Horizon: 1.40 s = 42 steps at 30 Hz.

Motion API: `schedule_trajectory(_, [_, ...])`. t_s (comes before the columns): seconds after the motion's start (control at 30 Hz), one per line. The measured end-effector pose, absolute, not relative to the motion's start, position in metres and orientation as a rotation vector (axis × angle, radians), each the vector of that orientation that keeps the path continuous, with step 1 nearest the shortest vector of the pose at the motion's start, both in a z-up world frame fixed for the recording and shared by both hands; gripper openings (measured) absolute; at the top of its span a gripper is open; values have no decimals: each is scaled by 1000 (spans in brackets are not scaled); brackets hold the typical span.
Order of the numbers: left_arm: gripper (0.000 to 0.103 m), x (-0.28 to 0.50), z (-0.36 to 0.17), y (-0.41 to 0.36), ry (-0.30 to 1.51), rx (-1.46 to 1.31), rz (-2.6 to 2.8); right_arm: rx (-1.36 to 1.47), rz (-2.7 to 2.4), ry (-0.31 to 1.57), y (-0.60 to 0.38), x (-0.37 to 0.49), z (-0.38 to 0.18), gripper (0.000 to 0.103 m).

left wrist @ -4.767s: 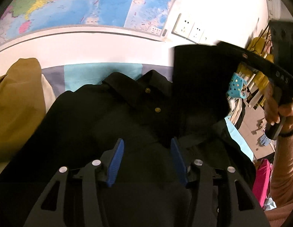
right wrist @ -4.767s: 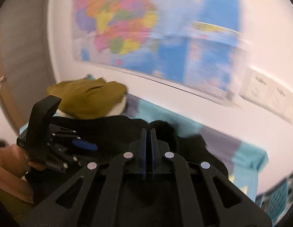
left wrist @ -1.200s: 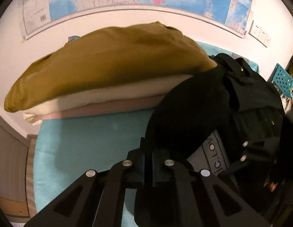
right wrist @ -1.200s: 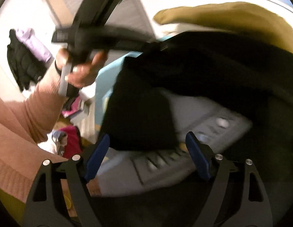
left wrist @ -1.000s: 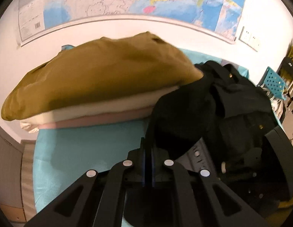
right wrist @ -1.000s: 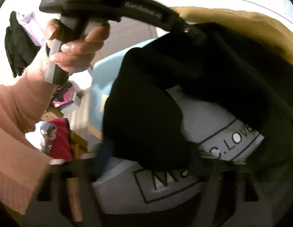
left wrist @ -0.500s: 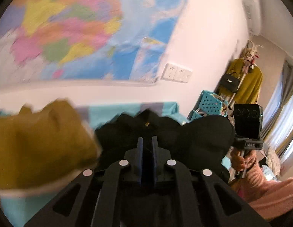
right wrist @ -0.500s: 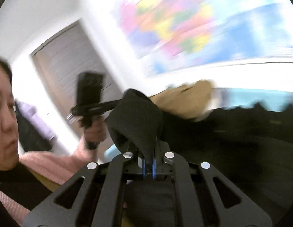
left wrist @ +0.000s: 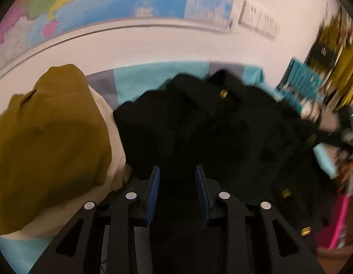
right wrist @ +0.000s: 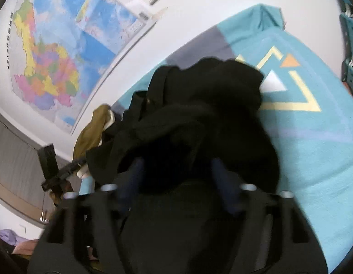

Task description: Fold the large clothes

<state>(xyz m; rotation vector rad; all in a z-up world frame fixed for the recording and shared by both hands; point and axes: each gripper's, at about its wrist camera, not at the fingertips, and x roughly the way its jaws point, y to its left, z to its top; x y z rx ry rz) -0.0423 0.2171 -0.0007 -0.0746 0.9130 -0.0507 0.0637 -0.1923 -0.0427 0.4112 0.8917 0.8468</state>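
A black garment with gold buttons lies bunched on the turquoise bed cover. My left gripper hovers at its near edge. Its jaws are opening, the blue pads stand apart, and black cloth lies loose in the gap. In the right wrist view the same garment is heaped in front of my right gripper. Those jaws are opening wide, with a fold of cloth slack between the fingers. The other hand's gripper shows blurred at the right edge and at the left.
A folded stack with a mustard piece on top and cream under it sits left of the garment, touching it. Bare patterned cover lies to its right. A map hangs on the wall behind. Teal baskets stand past the bed's right end.
Both grippers were shut on raised black cloth half a second ago. Now both stand with pads apart, the cloth lies slack on the bed, and both views have swung down toward it.
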Motion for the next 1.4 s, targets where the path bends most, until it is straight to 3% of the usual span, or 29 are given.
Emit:
schedule_trajectory(0.13, [39, -33, -12, 216, 926, -53, -54, 273, 879, 810, -189, 42, -29, 84])
schedule_trajectory(0.2, [46, -29, -13, 215, 919, -52, -54, 237, 878, 803, -182, 43, -31, 86])
schedule_trajectory(0.5, [46, -4, -30, 206, 928, -6, 40, 217, 967, 770, -160, 44, -35, 87])
schedule_trajectory(0.57, [47, -2, -30, 204, 923, 4, 53, 163, 957, 753, -148, 44, -33, 78])
schedule_trajectory(0.6, [46, -1, -30, 204, 925, 1, 57, 118, 952, 764, -140, 47, -33, 57])
schedule_trajectory(0.63, [46, 0, -30, 203, 923, 1, 62, 93, 940, 781, -135, 51, -33, 30])
schedule_trajectory(0.67, [46, 2, -29, 204, 921, -1, 68, 84, 925, 784, -134, 55, -31, 16])
schedule_trajectory(0.7, [46, 2, -27, 203, 917, -5, 69, 89, 908, 774, -136, 60, -26, 11])
schedule_trajectory(0.87, [46, -1, -18, 208, 858, -32, 108, 325, 869, 717, -188, 95, 3, 10])
schedule_trajectory(0.93, [47, 0, -20, 210, 856, -39, 123, 359, 807, 776, -197, 112, -5, 13])
schedule_trajectory(1.0, [49, 3, -24, 211, 858, -39, 135, 348, 792, 861, -194, 125, -23, 24])
schedule_trajectory(1.03, [51, 5, -26, 212, 855, -26, 157, 339, 761, 895, -192, 128, -33, 37])
schedule_trajectory(1.07, [52, 5, -28, 213, 855, -22, 169, 325, 756, 912, -190, 129, -39, 39])
schedule_trajectory(1.17, [52, 5, -29, 215, 852, -21, 187, 318, 749, 862, -196, 120, -37, 51])
schedule_trajectory(1.23, [52, 4, -29, 213, 849, 1, 211, 341, 786, 810, -200, 111, -30, 69])
schedule_trajectory(1.37, [52, -1, -21, 210, 820, -8, 187, 188, 768, 785, -177, 100, -24, 65])
schedule_trajectory(1.4, [52, -5, -17, 209, 803, -23, 164, 163, 771, 792, -172, 100, -26, 43])
